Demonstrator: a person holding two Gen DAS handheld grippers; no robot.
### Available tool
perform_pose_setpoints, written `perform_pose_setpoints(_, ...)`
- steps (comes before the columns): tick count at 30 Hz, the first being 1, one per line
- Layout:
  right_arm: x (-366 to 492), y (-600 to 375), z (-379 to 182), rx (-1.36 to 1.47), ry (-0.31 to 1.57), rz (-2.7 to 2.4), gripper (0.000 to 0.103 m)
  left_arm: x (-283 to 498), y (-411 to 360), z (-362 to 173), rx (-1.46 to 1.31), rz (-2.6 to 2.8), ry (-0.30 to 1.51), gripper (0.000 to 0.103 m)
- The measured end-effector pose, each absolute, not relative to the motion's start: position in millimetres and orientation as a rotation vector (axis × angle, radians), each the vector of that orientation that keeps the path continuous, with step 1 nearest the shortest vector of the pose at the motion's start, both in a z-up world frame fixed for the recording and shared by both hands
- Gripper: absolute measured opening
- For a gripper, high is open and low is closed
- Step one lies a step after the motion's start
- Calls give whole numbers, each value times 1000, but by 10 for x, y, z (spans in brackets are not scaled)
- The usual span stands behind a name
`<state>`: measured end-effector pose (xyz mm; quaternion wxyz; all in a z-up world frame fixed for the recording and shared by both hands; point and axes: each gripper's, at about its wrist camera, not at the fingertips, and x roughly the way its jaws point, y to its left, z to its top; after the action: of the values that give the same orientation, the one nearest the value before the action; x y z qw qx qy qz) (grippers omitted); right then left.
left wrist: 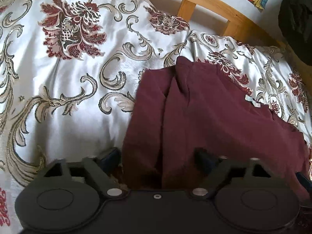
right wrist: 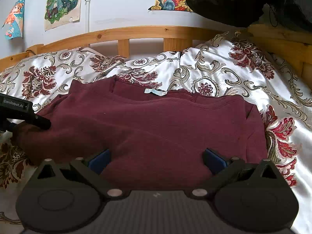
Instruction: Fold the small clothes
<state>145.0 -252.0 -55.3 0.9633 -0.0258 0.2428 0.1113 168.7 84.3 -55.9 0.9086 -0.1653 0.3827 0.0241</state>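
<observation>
A dark red top (right wrist: pixel 156 126) of soft, matte knit lies on the quilt (right wrist: pixel 234 74), near the wooden headboard (right wrist: pixel 136 32), with its neckline and a small pale label (right wrist: pixel 155 91) turned toward that headboard. The cloth is partly folded: in the left wrist view a long fold runs down its left part and throws a deep shadow, so how many layers lie there is not clear. The quilt is shiny white satin with raised embroidery of dark red flowers and grey-gold scrolls, and it is puffy and wrinkled around the top. The headboard is pale pine with knots and short upright slats. The left gripper (left wrist: pixel 158 156) stands over the near left edge of the top; its jaws are apart, with cloth between them, and its black fingers (left wrist: pixel 202 156) do not press on it as far as I can see. In the right wrist view one of its fingers touches the bunched left edge of the top. The right gripper (right wrist: pixel 157 158) is over the near middle of the top, its jaws wide apart, with blue pads (right wrist: pixel 214 159) and cloth lying between them. The near hem is hidden behind both gripper bodies. On the wall above the headboard hang paper cartoon posters (right wrist: pixel 62 2), partly cut off, and a black shape (right wrist: pixel 243 0) to the right of them cannot be made out.
</observation>
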Motion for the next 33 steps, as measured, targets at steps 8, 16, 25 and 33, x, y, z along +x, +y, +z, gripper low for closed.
perform_pose_setpoints(8, 1450, -2523, -553, -50, 492, 227, 102, 1648, 824, -521, -370, 18, 795, 44)
perform_pose_setpoints(16, 1447, -2515, -550, -49, 492, 227, 102, 1616, 748, -340, -349, 35, 762, 19)
perform_pose_setpoints(25, 1253, -2654, -254, 66, 343, 222, 103, 1590, 329, 281, -238, -131, 640, 17)
perform_pose_setpoints(33, 1337, -2979, -154, 90, 297, 6, 103, 1633, -390, 522, -128, -308, 644, 17)
